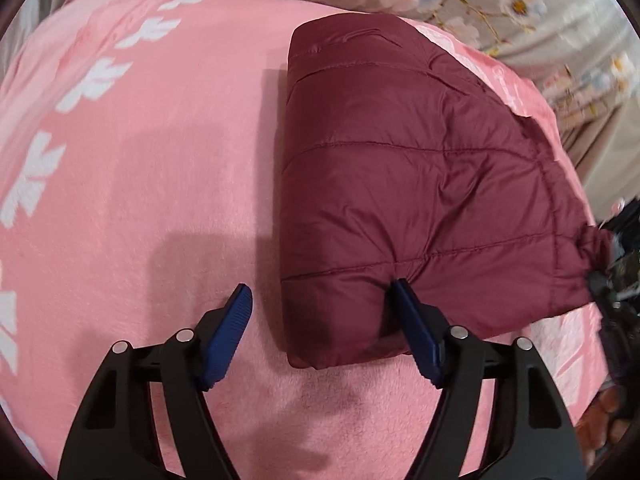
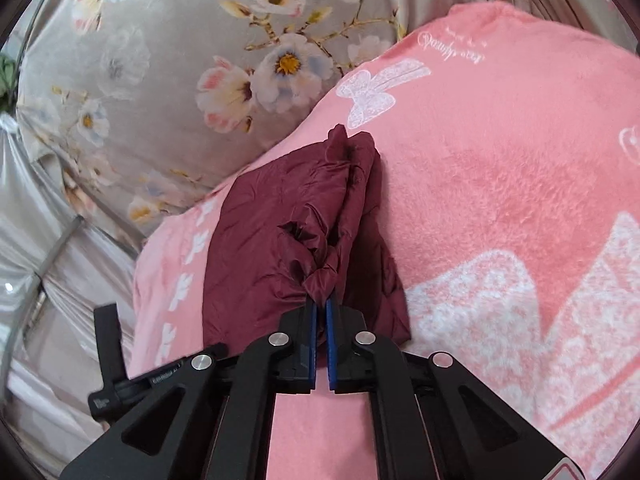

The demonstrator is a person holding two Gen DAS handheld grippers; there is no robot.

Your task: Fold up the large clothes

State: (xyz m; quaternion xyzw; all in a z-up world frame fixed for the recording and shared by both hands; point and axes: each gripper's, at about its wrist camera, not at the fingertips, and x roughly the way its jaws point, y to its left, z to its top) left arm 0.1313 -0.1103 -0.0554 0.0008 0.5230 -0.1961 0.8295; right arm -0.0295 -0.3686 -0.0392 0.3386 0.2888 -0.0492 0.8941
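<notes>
Pink fleece blanket (image 1: 152, 184) covers the bed as the working surface, plush and slightly fuzzy, printed with white leaf-like motifs along one edge and, in the right wrist view, white butterflies and a line of script. Beyond it lies a smoother grey bedspread (image 2: 160, 60) with a soft sheen, patterned with white, pink and yellow flowers on thin branches. On the blanket rests the maroon quilted jacket (image 1: 400, 184), a puffy, shiny nylon garment folded into a thick, roughly rectangular bundle with stitched horizontal channels and a rounded near corner. The left tool (image 1: 322, 296) points steeply down at that near corner with its ribbed blue pads spread apart; one pad touches the jacket's front edge where the fabric dimples, the other stands over bare blanket, so nothing is pinched. The right tool (image 2: 321, 304) has its blue pads pressed together on a gathered, crumpled tuft of the jacket's edge (image 2: 320, 280), the fabric bunched into a knot-like twist just ahead of the tips.
</notes>
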